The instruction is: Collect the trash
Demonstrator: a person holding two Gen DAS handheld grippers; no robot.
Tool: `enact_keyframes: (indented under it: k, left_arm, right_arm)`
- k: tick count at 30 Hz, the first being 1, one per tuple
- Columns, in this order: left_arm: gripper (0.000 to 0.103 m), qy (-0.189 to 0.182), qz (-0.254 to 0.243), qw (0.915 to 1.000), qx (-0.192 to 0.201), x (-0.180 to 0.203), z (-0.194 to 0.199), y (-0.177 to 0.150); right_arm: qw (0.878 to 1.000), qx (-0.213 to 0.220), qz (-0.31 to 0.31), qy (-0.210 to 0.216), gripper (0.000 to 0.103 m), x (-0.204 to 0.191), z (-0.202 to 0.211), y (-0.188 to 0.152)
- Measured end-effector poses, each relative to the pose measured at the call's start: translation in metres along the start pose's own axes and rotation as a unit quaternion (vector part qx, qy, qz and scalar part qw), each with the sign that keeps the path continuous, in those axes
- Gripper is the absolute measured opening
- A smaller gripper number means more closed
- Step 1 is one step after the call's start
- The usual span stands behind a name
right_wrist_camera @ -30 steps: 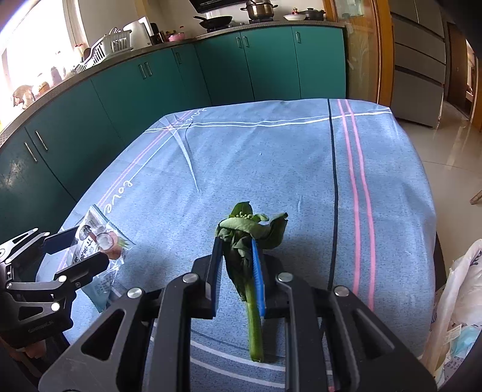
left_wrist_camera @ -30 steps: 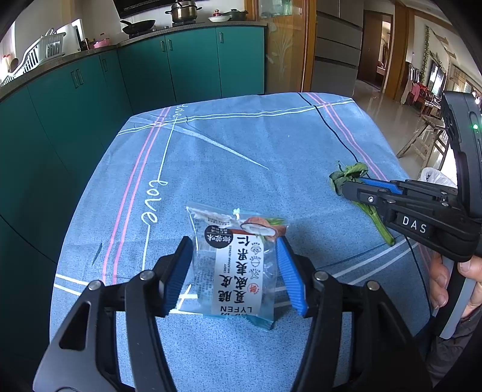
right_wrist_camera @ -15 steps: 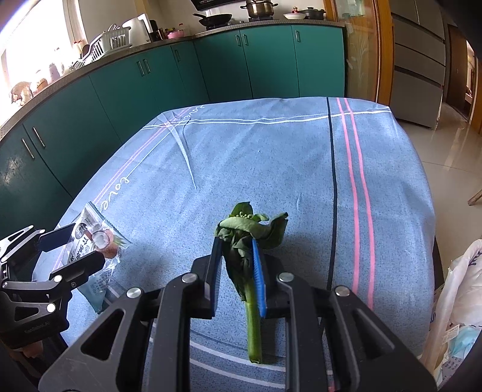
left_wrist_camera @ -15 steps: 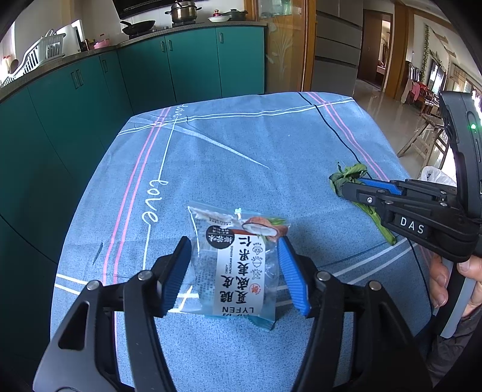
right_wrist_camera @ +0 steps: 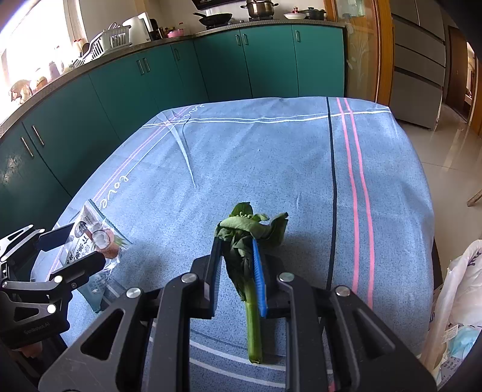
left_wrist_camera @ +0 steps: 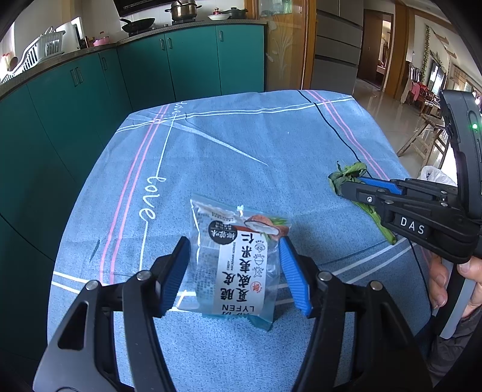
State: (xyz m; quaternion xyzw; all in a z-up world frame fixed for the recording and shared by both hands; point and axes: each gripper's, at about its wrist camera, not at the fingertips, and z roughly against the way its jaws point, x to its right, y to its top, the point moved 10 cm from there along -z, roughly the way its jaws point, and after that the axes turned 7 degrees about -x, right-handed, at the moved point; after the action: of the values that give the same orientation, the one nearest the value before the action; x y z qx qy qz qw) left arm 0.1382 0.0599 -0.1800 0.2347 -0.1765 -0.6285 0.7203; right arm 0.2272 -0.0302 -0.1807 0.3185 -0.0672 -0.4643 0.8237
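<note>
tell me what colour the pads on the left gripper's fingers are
Blue, ribbed pads on black fingers; clearest in the left wrist view.

Home kitchen, teal cabinets [right_wrist_camera: 247, 63] along a curved counter [right_wrist_camera: 90, 64], pot [right_wrist_camera: 258, 6] and wok [right_wrist_camera: 215, 18] on the stove, dish rack [right_wrist_camera: 104, 43] by the window, table under a blue cloth [right_wrist_camera: 271, 156], dining room [left_wrist_camera: 421, 81] beyond
</note>
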Motion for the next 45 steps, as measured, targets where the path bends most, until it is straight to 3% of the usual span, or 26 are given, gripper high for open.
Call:
enact_keyframes:
  k: [28, 40, 43, 45]
  left_arm:
    - [0.062, 0.002, 0.001, 1.0000, 0.000, 0.000, 0.003, 0.000]
    - [0.079, 0.005, 0.006, 0.9997, 0.022, -0.008, 0.022, 0.008]
    - [0.084, 0.006, 0.015, 0.9995, 0.028, -0.018, 0.028, 0.009]
    - [0.085, 0.001, 0.016, 0.9996, 0.023, -0.020, 0.026, 0.008]
  right_arm:
    - [1.000, -0.001, 0.000, -0.008, 0.020, 0.002, -0.001, 0.000]
    - [0.999, 0.015, -0.014, -0.025, 0.021, 0.015, 0.008, 0.003]
    - [0.999, 0.021, -0.033, -0.025, 0.027, 0.026, 0.013, 0.005]
    - [0.999, 0.022, -0.041, -0.027, 0.040, 0.031, 0.015, 0.004]
